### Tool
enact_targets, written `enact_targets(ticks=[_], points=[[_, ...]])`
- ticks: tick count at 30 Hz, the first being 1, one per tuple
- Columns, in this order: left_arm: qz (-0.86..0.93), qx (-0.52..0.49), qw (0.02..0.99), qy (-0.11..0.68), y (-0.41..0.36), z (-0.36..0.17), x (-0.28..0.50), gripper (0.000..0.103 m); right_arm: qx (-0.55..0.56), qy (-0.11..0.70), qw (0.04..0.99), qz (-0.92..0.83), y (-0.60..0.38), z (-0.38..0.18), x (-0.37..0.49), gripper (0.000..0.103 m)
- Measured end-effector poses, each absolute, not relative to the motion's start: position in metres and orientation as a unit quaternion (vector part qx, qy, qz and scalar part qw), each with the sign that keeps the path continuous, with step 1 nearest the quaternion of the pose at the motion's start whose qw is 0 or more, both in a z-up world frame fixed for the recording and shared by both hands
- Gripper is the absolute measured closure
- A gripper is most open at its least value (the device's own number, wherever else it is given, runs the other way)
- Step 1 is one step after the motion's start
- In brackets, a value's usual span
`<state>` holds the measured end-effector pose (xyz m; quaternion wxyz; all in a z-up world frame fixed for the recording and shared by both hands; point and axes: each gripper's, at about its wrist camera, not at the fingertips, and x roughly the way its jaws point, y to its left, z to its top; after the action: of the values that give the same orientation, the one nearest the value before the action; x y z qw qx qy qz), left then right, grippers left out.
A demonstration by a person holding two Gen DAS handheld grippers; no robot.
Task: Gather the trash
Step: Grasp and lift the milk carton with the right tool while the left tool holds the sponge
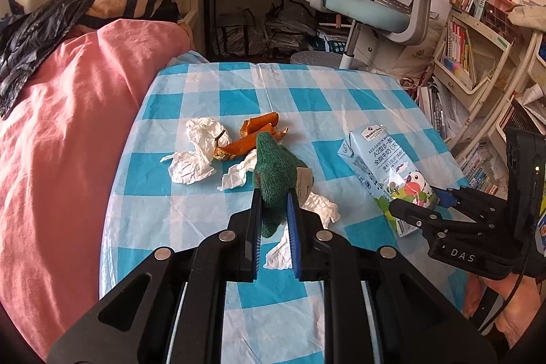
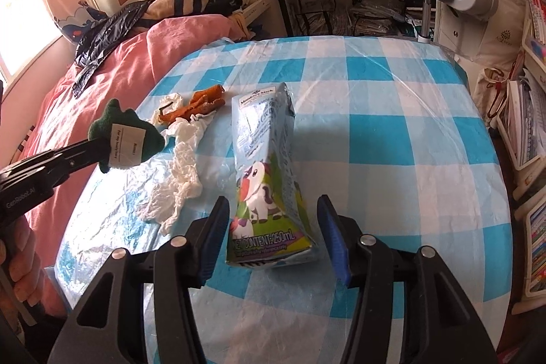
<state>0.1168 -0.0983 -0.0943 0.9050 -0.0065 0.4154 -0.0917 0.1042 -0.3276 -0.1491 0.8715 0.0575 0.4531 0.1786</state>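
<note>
Right wrist view: we are straddling the milk carton (image 2: 269, 190) at lower centre, lying lengthwise between our right gripper (image 2: 274, 236)'s half-open jaws, untouched; our left gripper (image 2: 102, 147) is clamping a green felt toy (image 2: 124, 133).

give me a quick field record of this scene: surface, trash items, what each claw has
surface: blue and white checked plastic tablecloth
left claw: shut on green knitted plush toy with a white paper tag, lifted off the cloth
right claw: open, straddling the lying light blue milk carton with a cartoon cow, pads not pressing
other trash: crumpled white tissues, orange peel
beside table: pink bedcover
</note>
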Motion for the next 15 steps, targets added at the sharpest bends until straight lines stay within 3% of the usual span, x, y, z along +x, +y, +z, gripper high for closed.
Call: enact_targets(ticks=[1, 12, 13, 15], points=[[-0.094, -0.006, 0.905, 0.416, -0.099, -0.094, 0.117, 0.09, 0.057, 0.452, 0.871, 0.181, -0.327, -0.149, 0.104, 0.059], [-0.124, -0.016, 0.902, 0.413, -0.109, -0.089, 0.109, 0.09, 0.14, 0.405, 0.88, 0.205, -0.347, -0.107, 0.077, 0.06], [-0.125, -0.019, 0.902, 0.413, -0.108, -0.089, 0.108, 0.09, 0.144, 0.4, 0.88, 0.211, -0.351, -0.101, 0.068, 0.067], [-0.127, -0.026, 0.902, 0.413, -0.105, -0.088, 0.103, 0.09, 0.154, 0.398, 0.878, 0.218, -0.358, -0.094, 0.055, 0.095]])
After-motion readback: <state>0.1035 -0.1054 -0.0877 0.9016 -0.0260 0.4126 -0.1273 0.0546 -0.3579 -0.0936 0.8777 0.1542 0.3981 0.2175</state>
